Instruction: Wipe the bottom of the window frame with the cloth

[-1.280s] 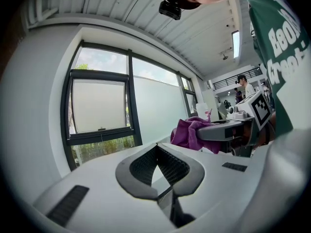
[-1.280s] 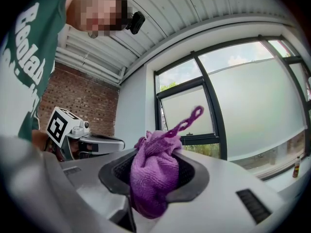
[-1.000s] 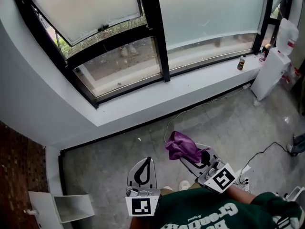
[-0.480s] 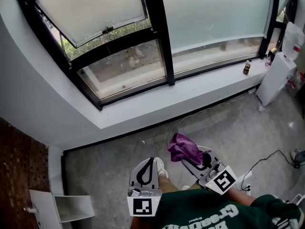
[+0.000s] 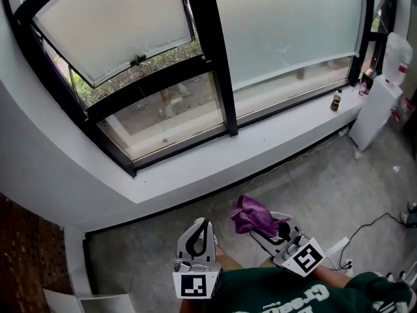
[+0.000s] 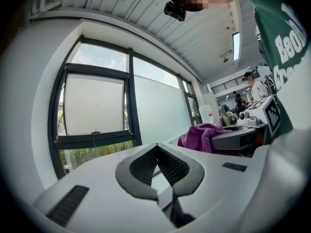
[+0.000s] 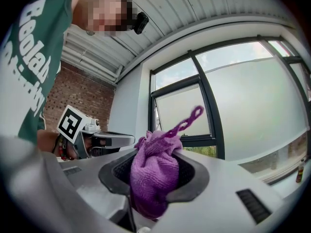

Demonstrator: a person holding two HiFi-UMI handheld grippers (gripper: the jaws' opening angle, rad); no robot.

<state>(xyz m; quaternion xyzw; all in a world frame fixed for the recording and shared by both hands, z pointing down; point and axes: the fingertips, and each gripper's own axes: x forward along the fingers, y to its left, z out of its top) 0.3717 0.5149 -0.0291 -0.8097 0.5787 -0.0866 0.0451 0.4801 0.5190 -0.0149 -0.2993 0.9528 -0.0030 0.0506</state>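
Window sill (image 5: 195,168): window frame (image 5: 212,57) set behind it; bottle (image 5: 336,100) stood on its right end; cabinet (image 5: 381,109) placed right of it; left gripper (image 5: 203,222) and right gripper (image 5: 255,227) held before it, cloth (image 5: 251,212) clamped in the latter.

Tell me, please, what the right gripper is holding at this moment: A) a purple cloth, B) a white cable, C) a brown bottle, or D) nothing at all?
A: the purple cloth sits bunched between the fingers of the right gripper, with a loop of it sticking up above them.
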